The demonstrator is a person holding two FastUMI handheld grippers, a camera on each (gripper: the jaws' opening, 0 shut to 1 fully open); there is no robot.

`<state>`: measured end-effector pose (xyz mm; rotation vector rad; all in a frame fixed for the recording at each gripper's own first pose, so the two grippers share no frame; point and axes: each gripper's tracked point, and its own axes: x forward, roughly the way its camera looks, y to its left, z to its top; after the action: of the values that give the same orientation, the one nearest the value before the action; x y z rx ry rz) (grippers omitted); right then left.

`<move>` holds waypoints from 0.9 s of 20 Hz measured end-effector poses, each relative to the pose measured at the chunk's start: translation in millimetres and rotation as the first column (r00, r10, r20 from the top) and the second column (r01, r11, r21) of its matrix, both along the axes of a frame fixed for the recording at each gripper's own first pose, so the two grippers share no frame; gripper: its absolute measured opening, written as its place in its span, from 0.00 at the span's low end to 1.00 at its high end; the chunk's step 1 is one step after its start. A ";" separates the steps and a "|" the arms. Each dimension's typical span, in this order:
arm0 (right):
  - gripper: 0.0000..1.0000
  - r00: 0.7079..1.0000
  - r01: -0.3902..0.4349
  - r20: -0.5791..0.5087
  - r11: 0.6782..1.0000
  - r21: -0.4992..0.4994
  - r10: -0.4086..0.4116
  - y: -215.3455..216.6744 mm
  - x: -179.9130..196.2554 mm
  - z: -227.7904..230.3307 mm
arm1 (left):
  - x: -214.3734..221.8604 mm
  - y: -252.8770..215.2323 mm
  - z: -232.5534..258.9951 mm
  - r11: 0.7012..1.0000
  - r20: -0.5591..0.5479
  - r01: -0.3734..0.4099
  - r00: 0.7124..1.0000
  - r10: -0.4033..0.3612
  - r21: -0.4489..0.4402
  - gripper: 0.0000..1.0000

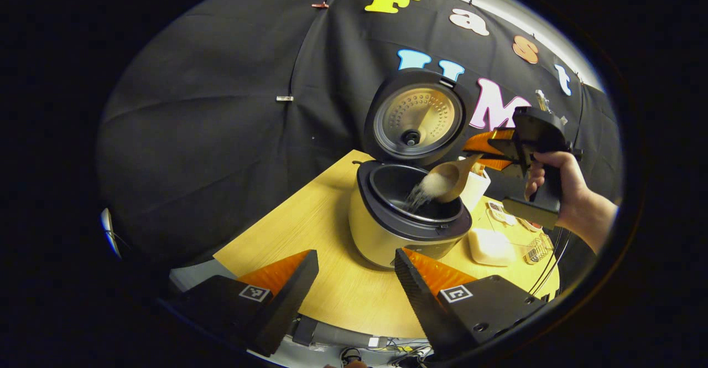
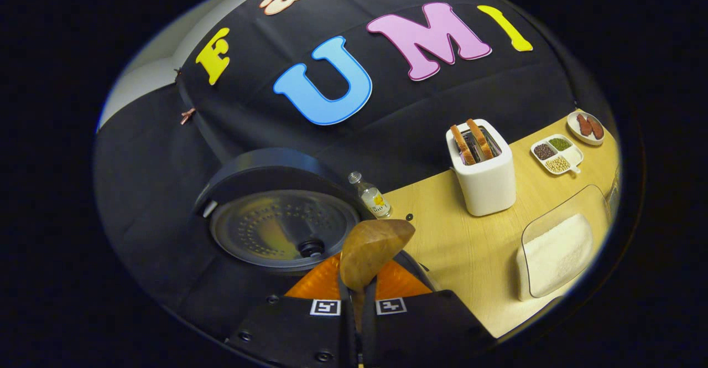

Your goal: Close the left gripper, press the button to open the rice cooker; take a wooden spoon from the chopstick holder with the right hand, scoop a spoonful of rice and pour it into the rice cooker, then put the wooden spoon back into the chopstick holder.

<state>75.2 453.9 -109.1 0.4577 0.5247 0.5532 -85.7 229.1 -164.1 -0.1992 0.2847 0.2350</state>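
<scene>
Wooden table (image 1: 332,229) carries the rice cooker (image 1: 387,229), lid (image 1: 415,116) standing wide open. Over its pot, the right gripper (image 1: 487,149) is clamped on the wooden spoon (image 1: 453,177), tipped so rice (image 1: 428,188) spills in. Left gripper (image 1: 357,271) hangs just in front, fingers spread apart, nothing between them.

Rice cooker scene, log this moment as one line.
rice cooker: lid up | wooden spoon: tipped, rice falling into pot | right gripper: shut on spoon | left gripper: open, idle

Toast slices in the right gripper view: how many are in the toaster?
2. Both stand upright in the white toaster on the table: one slice in the left slot, the other slice in the right slot. None seems hidden.
</scene>
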 end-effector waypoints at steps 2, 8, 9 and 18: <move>0.08 0.999 -0.016 0.037 0.999 -0.047 0.017 3.1 -1.9 -5.9 | 2.5 1.8 3.8 1.000 0.006 0.002 1.000 -0.002 0.013 0.96; 0.08 0.980 -0.087 0.166 0.984 -0.154 0.113 20.1 -13.2 -1.9 | 7.0 -1.2 2.4 1.000 0.003 0.014 1.000 -0.014 -0.001 0.97; 0.08 0.972 -0.106 0.189 0.979 -0.174 0.139 24.2 -16.4 0.5 | 7.5 -0.8 1.4 1.000 0.002 0.020 1.000 -0.020 -0.002 0.96; 0.08 0.839 -0.206 0.381 0.875 -0.439 0.389 46.4 -53.3 -3.2 | 3.4 31.0 2.2 0.999 0.001 -0.021 1.000 0.021 0.032 0.97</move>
<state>21.9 500.3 -112.3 -0.1455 0.2323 0.8193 -82.3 260.1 -161.9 -0.1702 0.2782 0.2602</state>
